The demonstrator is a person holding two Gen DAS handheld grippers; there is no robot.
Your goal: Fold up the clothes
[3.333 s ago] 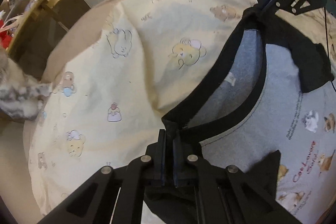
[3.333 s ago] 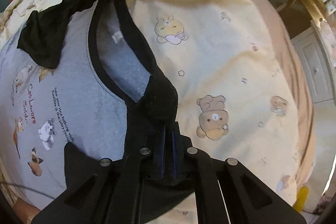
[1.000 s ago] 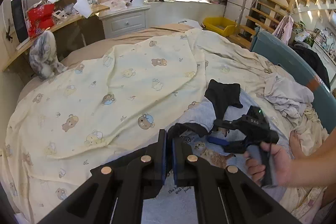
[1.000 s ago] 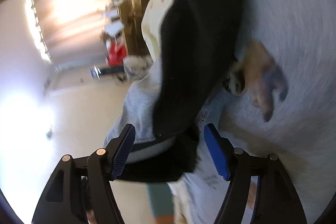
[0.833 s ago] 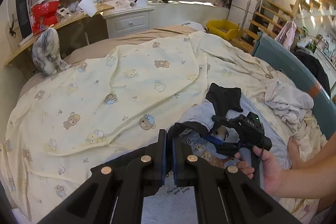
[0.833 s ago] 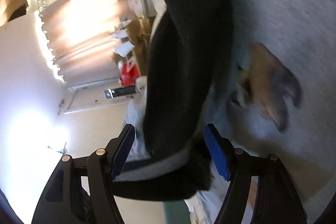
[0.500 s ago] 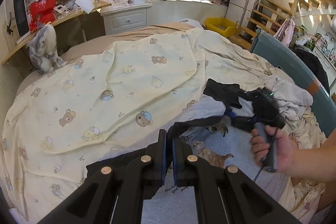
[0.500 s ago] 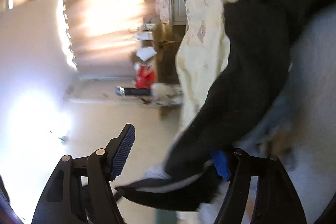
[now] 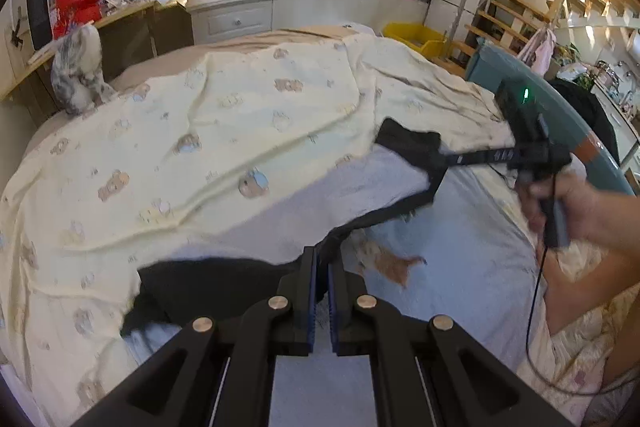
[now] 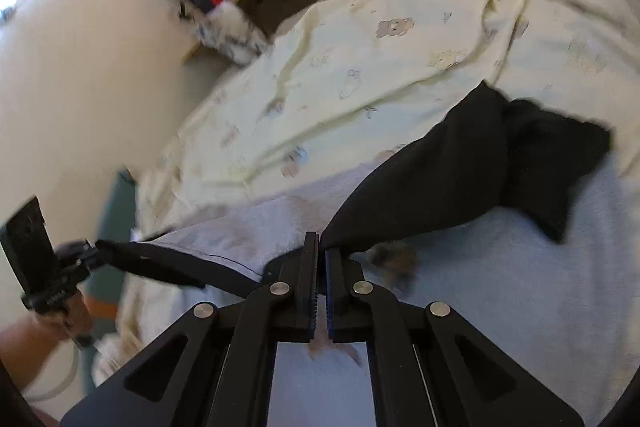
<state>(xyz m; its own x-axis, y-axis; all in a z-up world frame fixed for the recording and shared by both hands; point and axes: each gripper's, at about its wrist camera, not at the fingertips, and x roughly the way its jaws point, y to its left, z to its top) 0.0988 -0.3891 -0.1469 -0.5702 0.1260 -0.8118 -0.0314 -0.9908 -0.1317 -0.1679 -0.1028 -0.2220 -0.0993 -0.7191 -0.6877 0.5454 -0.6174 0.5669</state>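
1. The left gripper [image 9: 320,267] was clamped on the black collar of the grey T-shirt [image 9: 460,235] at 6 o'clock.
2. At 3 o'clock, the right gripper [image 9: 434,163] was pinched shut on a black sleeve [image 10: 460,179].
3. The shirt draped limp and light, best held at hems, across the bear-print quilt [image 9: 200,147] beyond.

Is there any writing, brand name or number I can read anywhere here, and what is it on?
Nothing is legible.
Print on the grey T-shirt, near its cat picture: blurred, cannot be read.
White marks on the right gripper: too small and smeared to read.
White marks on the red bag on the desk: too small to read.
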